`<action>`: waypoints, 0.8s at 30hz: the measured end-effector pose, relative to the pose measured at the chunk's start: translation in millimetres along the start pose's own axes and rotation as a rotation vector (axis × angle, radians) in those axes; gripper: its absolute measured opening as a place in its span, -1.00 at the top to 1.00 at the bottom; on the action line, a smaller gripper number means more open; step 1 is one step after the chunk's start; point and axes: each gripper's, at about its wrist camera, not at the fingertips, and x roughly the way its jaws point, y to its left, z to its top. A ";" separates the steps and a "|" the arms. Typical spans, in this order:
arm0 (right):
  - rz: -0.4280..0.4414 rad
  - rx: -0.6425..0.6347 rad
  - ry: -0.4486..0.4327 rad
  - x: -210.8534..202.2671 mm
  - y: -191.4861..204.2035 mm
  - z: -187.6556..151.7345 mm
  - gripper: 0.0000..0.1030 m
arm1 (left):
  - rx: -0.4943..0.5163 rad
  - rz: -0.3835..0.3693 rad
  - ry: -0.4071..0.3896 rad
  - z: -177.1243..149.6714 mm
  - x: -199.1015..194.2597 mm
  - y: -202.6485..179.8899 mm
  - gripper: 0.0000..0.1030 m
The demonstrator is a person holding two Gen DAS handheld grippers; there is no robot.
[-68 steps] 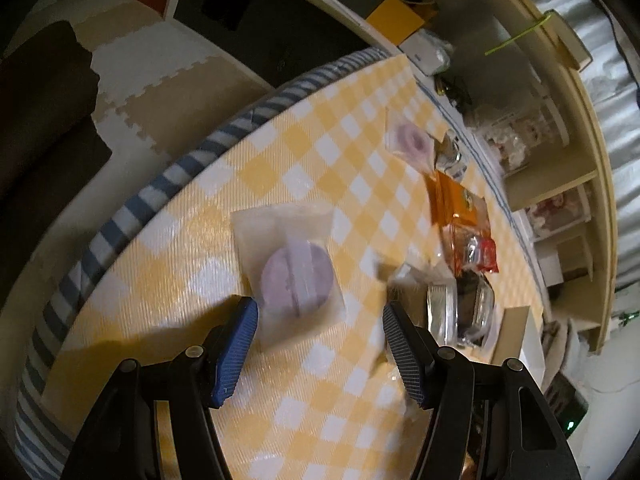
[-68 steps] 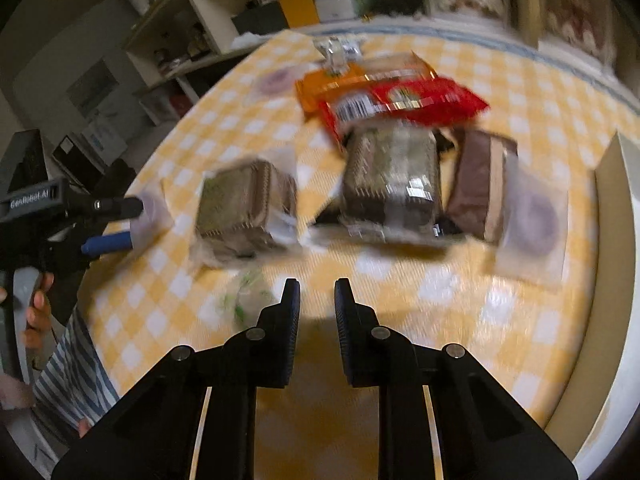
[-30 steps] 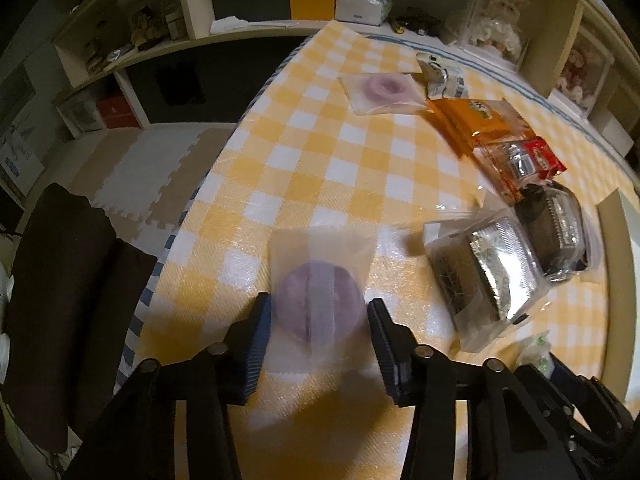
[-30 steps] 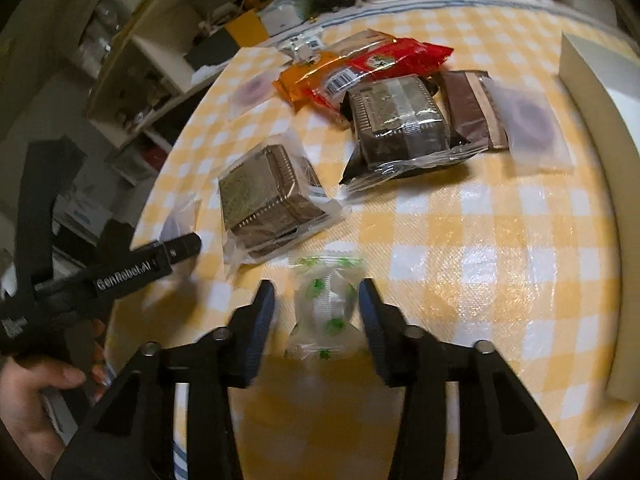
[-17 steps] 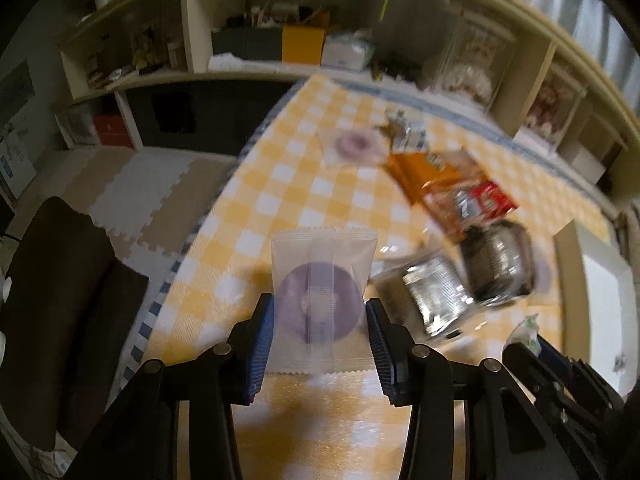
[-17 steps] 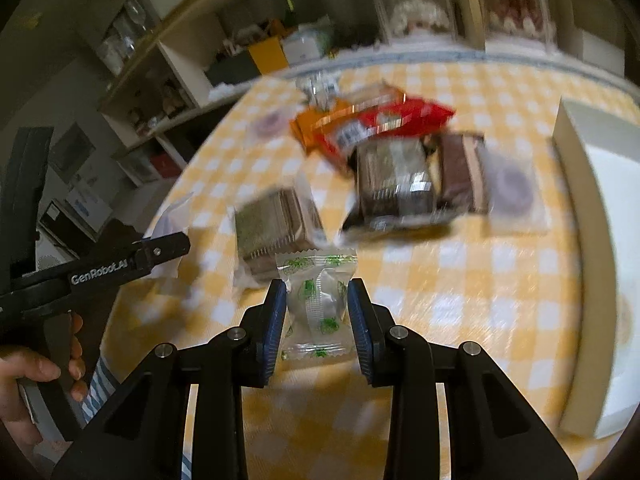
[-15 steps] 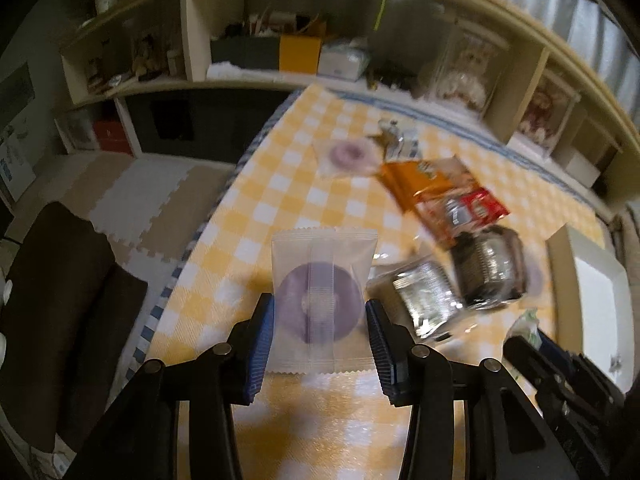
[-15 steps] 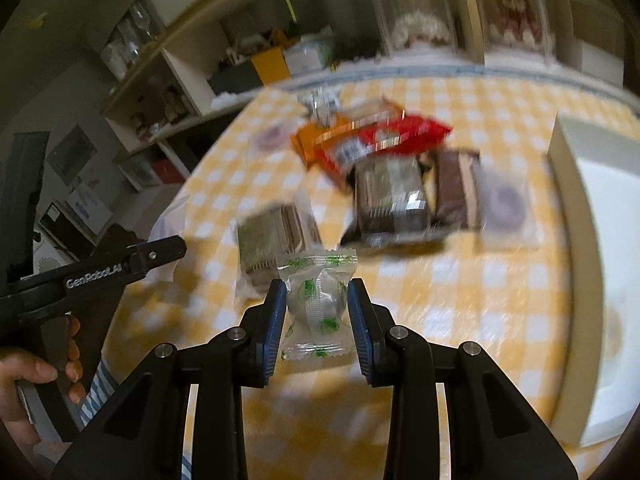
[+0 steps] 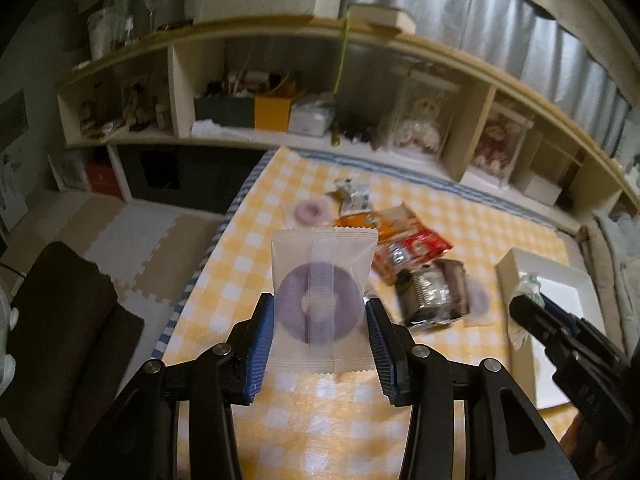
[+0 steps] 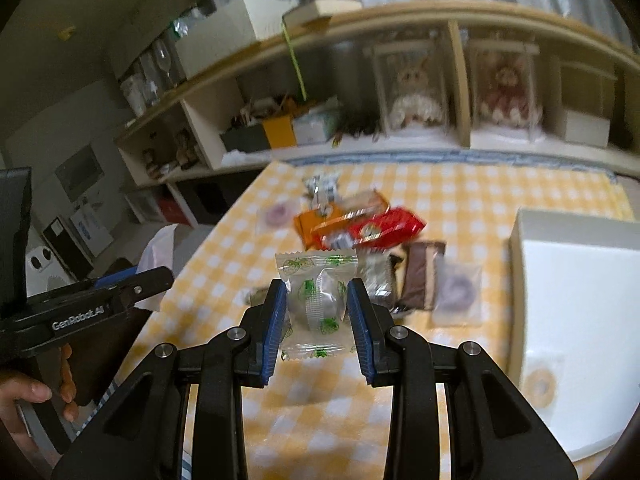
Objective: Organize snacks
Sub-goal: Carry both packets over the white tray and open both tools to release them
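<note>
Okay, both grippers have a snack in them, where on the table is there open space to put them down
Bare checked cloth lies along the table's near edge, below both grippers, and in the strip between the snack pile and the white box. The box is mostly bare inside. The table's middle is crowded: the red packet, the brown bar.

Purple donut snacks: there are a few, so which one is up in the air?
The purple ring pack pinched in the left gripper. The other two lie flat on the checked table.

- Purple ring snacks in frosted wrappers: three. One clamped in the left gripper (image 9: 320, 332), one (image 9: 307, 211) far ahead, one (image 10: 457, 293) ahead-right of the right gripper (image 10: 317, 307).
- Green-printed clear candy (image 10: 318, 300): one.
- Orange packet (image 10: 310, 226): one.
- Red packet (image 10: 374, 229): one.
- White box (image 10: 576, 320): one.
</note>
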 end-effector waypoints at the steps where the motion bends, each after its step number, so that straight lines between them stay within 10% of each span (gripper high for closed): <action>1: -0.003 -0.001 -0.012 -6.7 -1.6 3.5 0.37 | 0.006 -0.003 -0.010 -0.8 -6.4 -2.0 0.14; 24: -0.146 -0.007 -0.139 -138.2 -71.7 27.0 0.37 | 0.161 -0.176 -0.118 -21.6 -98.3 -98.8 0.14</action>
